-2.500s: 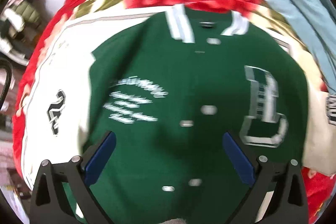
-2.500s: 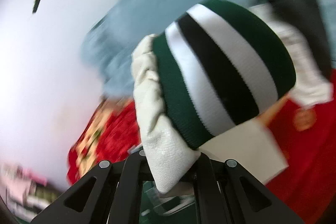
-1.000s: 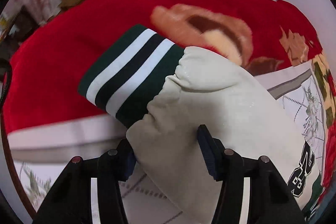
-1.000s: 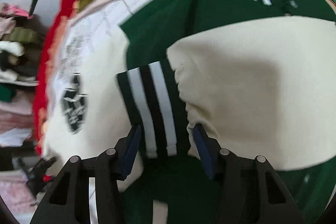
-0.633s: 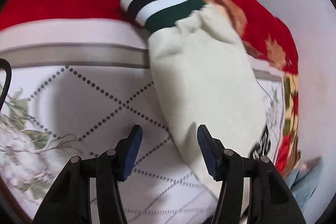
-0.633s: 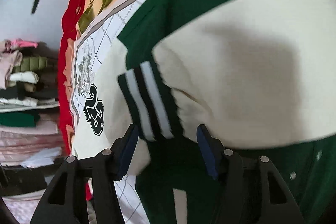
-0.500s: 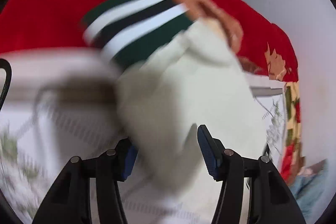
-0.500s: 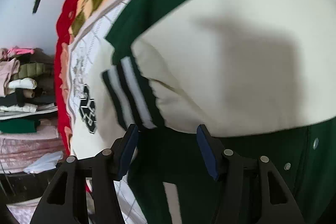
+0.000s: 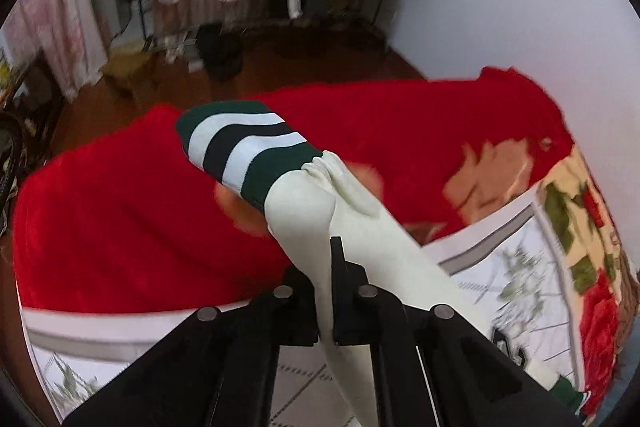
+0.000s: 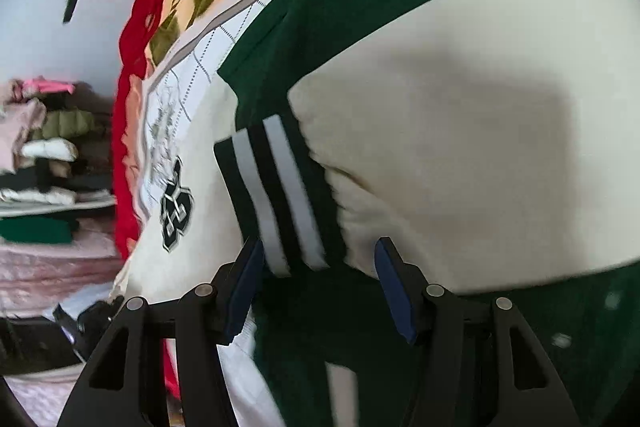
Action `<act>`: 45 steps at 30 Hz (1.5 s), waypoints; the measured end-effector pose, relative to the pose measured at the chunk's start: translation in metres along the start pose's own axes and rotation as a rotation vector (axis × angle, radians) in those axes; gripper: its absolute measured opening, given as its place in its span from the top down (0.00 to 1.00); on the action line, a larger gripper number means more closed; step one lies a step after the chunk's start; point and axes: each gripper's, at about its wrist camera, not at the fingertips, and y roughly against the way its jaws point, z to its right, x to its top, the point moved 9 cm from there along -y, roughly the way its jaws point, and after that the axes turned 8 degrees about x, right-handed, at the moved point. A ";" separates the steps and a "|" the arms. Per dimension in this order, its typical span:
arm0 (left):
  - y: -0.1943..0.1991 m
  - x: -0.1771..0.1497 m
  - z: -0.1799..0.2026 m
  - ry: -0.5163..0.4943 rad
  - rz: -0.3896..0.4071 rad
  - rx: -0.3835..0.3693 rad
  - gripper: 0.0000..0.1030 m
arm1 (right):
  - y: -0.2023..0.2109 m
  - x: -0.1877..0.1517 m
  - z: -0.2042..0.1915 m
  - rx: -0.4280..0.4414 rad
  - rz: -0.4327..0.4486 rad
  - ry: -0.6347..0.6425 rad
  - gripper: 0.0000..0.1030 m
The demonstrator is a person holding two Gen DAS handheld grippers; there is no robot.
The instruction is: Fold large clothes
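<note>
The cream sleeve (image 9: 368, 227) of the green varsity jacket (image 10: 400, 7) is clamped in the left tongs (image 9: 326, 267), just closed, its striped cuff (image 9: 244, 143) raised over the red blanket (image 9: 120, 219), while the right tongs (image 10: 316, 267) are held apart over the other sleeve's cuff (image 10: 276, 195)

Green, cream and red everywhere.
Dark green jacket (image 10: 304, 11) with cream sleeves (image 9: 384, 251); the cuff (image 9: 244, 147) ahead of the black hand-held gripper (image 9: 326, 291) is banded green, white and black; underneath, a red blanket (image 9: 120, 227) with floral print.
</note>
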 end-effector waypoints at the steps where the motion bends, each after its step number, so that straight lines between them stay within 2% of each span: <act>1: 0.009 0.008 0.006 -0.023 0.026 -0.003 0.99 | -0.011 0.003 -0.001 -0.002 -0.009 -0.004 0.41; 3: 0.037 0.021 0.019 -0.085 0.098 -0.016 0.99 | -0.028 0.009 -0.006 0.007 -0.027 0.015 0.41; 6: 0.079 0.029 0.046 -0.182 0.200 -0.034 0.99 | -0.029 0.015 -0.013 0.065 -0.066 -0.008 0.42; 8: 0.115 0.027 0.074 -0.246 0.261 -0.076 0.99 | -0.007 0.015 -0.013 0.126 -0.058 -0.025 0.42; 12: 0.183 -0.007 0.144 -0.398 0.335 -0.201 1.00 | 0.058 0.013 0.016 0.138 0.016 -0.066 0.42; 17: 0.261 -0.110 0.245 -0.620 0.309 -0.415 1.00 | 0.137 0.012 0.087 0.092 0.129 -0.155 0.42; 20: 0.303 -0.194 0.296 -0.767 0.253 -0.535 1.00 | 0.179 0.012 0.135 0.048 0.204 -0.213 0.41; 22: 0.329 -0.262 0.328 -0.876 0.197 -0.616 1.00 | 0.214 0.013 0.174 -0.018 0.279 -0.246 0.41; 25: 0.355 -0.355 0.359 -1.019 0.127 -0.696 1.00 | 0.258 0.009 0.219 -0.059 0.367 -0.265 0.41; 27: 0.363 -0.421 0.375 -1.129 0.080 -0.720 1.00 | 0.284 0.000 0.249 -0.091 0.408 -0.277 0.41; 29: 0.364 -0.471 0.391 -1.230 0.035 -0.716 0.99 | 0.306 -0.009 0.281 -0.122 0.428 -0.298 0.41; 31: 0.346 -0.519 0.395 -1.337 -0.001 -0.648 0.98 | 0.318 -0.018 0.303 -0.127 0.431 -0.316 0.41; 33: 0.331 -0.544 0.392 -1.389 -0.061 -0.600 0.94 | 0.327 -0.027 0.326 -0.154 0.418 -0.333 0.40; 35: 0.325 -0.557 0.389 -1.378 -0.092 -0.591 0.92 | 0.335 -0.035 0.342 -0.164 0.404 -0.345 0.40; 37: 0.320 -0.549 0.379 -1.340 -0.145 -0.599 0.78 | 0.342 -0.041 0.351 -0.166 0.396 -0.336 0.35; 39: 0.317 -0.537 0.368 -1.299 -0.192 -0.589 0.17 | 0.343 -0.046 0.349 -0.165 0.385 -0.323 0.30; 40: 0.313 -0.538 0.363 -1.284 -0.202 -0.583 0.11 | 0.344 -0.050 0.347 -0.157 0.374 -0.316 0.30; 42: 0.312 -0.519 0.345 -1.223 -0.237 -0.594 0.10 | 0.339 -0.055 0.343 -0.139 0.350 -0.308 0.30; 45: 0.304 -0.474 0.295 -1.130 -0.257 -0.539 0.10 | 0.330 -0.072 0.334 -0.126 0.292 -0.300 0.30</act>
